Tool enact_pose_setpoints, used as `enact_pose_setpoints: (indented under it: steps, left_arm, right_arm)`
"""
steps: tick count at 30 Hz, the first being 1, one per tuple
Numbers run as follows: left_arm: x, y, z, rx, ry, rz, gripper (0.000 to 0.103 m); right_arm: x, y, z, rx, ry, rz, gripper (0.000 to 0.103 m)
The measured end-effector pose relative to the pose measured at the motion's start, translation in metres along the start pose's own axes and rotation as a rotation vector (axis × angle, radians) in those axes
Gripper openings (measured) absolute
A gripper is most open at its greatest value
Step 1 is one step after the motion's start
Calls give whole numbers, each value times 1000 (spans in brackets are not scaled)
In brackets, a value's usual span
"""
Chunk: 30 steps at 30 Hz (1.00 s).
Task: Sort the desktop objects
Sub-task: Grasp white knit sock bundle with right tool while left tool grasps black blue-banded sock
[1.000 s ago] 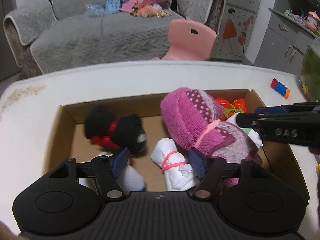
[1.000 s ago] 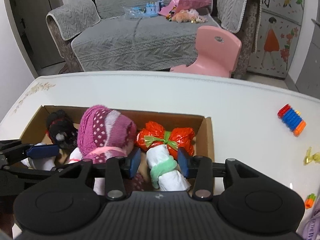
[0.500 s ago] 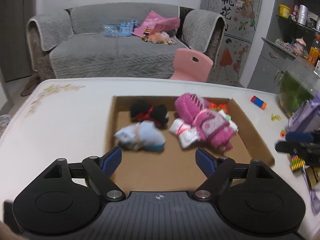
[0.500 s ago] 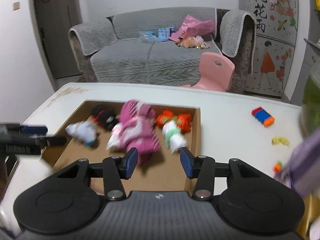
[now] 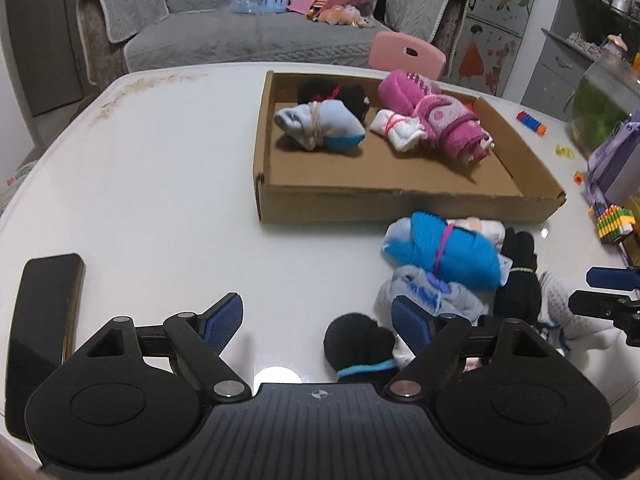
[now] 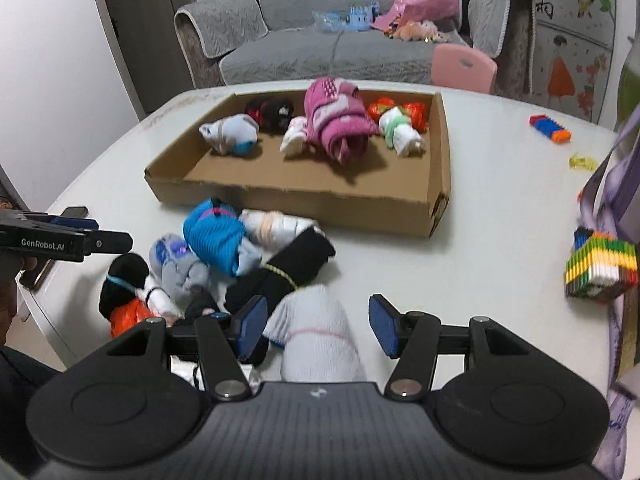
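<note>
Right wrist view: white sock bundle [image 6: 316, 336] lies between right tool's [image 6: 316, 326] parted fingers.

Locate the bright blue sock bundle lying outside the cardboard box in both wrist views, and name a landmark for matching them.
Left wrist view: the bright blue sock bundle lies right of centre, just in front of the box's near wall.
Right wrist view: the bundle lies left of centre, again just in front of the near wall.
Shared landmark: the cardboard box, with the pink sock roll inside.
</note>
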<state>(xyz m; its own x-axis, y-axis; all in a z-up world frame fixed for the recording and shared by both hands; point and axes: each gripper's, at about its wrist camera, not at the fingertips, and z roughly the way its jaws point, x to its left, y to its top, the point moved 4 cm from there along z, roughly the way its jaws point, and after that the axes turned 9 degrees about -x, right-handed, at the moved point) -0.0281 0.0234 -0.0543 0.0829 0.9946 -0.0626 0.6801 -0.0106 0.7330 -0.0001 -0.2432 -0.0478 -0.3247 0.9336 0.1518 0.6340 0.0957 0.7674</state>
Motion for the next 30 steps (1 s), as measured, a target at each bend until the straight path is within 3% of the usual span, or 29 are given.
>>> enact_pose_setpoints:
  steps: [14,26,29,30]
  left_arm:
    - [-5,-26,17,60,22,15,85]
    - [0,-35,10,27,50,55,81]
    - [0,-34,7,21,50,53,59]
    - [0,-33,5,20,49,51,45]
  right_arm:
    - [0,-28,6,27,12,9,51]
    - [-3,-33,9,36,-3,14,40]
    - [-3,-34,8,31,-5,15,38]
    - [-4,-33,7,30,-6,18,38]
